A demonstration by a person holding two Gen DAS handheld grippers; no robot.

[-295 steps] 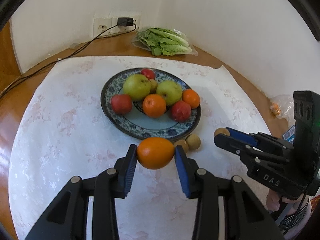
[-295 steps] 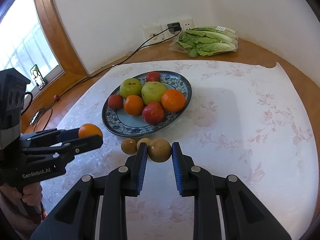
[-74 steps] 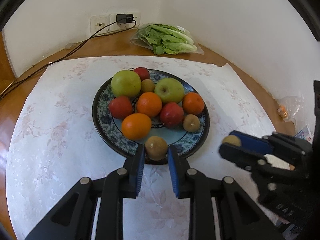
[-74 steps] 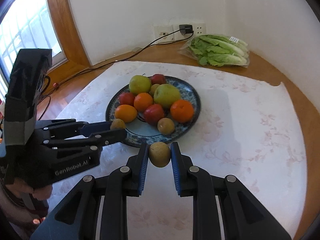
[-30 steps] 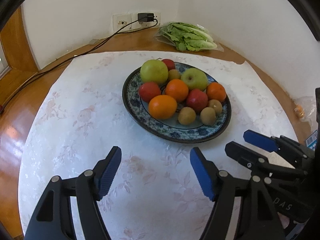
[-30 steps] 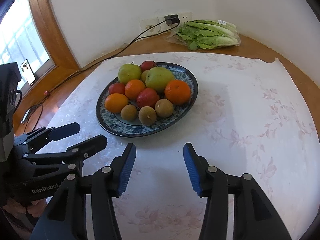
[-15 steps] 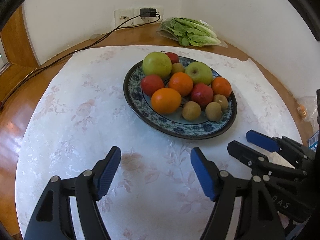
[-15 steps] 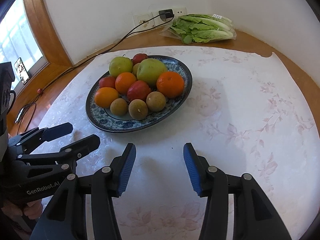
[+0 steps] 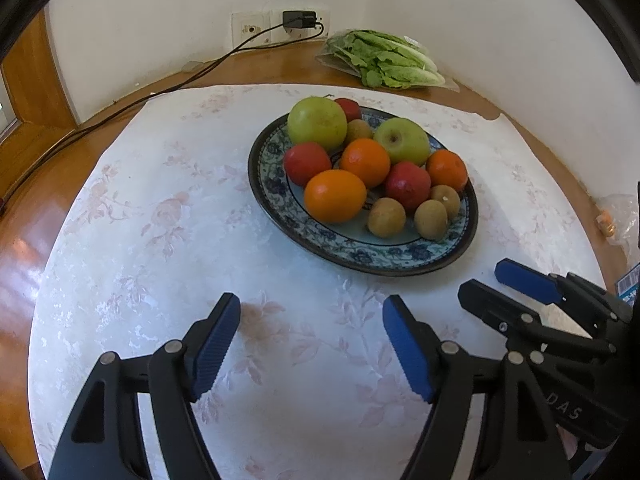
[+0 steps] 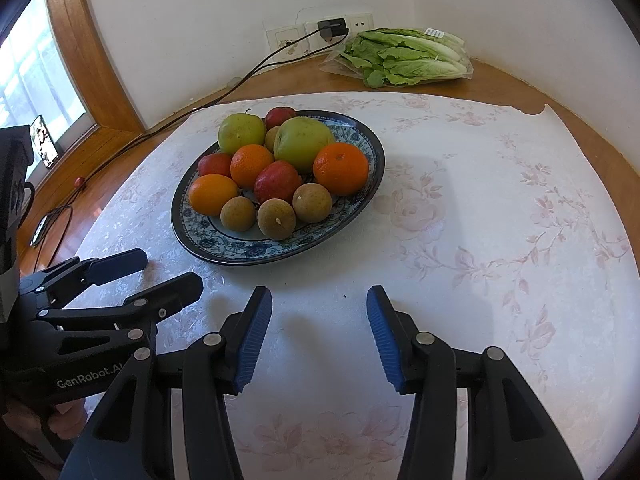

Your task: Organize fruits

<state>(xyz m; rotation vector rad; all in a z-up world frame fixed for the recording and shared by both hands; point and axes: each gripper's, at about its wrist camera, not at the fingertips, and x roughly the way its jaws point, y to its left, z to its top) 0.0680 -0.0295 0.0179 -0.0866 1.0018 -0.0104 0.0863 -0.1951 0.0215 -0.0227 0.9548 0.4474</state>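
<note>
Orange, red and green fruits all sit heaped on the plate at the middle of the cloth. They look firm, round and smooth (likely to roll), so I would pinch one across its widest part. The left gripper and right gripper hover near the plate's near rim, tilted down, jaws apart and empty.
</note>
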